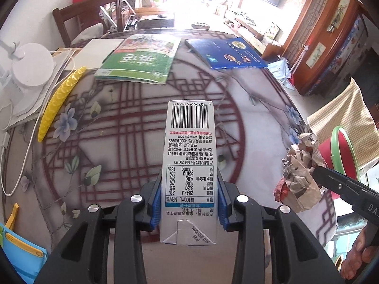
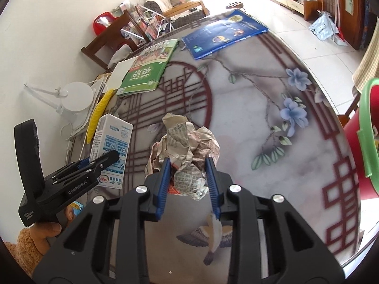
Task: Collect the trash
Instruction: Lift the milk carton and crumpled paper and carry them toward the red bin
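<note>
Gripping milk carton (image 1: 188, 165) in left gripper (image 1: 188, 203), crumpled newspaper (image 2: 187, 156) in right gripper (image 2: 188, 184)

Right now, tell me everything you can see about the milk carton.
The milk carton is a small white paperboard box with blue graphics, a barcode, a nutrition table in black print and folded glued end flaps. It looks intact, not crushed. The left gripper clamps it between its blue pads, barcode end pointing away, lifted above the patterned table. Nothing else touches it.

Milk carton (image 1: 188, 170): barcode 6 907992 519685, "GB 25190", "www.yili.com", "4008169999", "284kJ", "100mL NRV%". Left claw (image 2: 94, 163) body: "GenRobot.AI". Green book (image 1: 139, 59): Chinese title.
</note>
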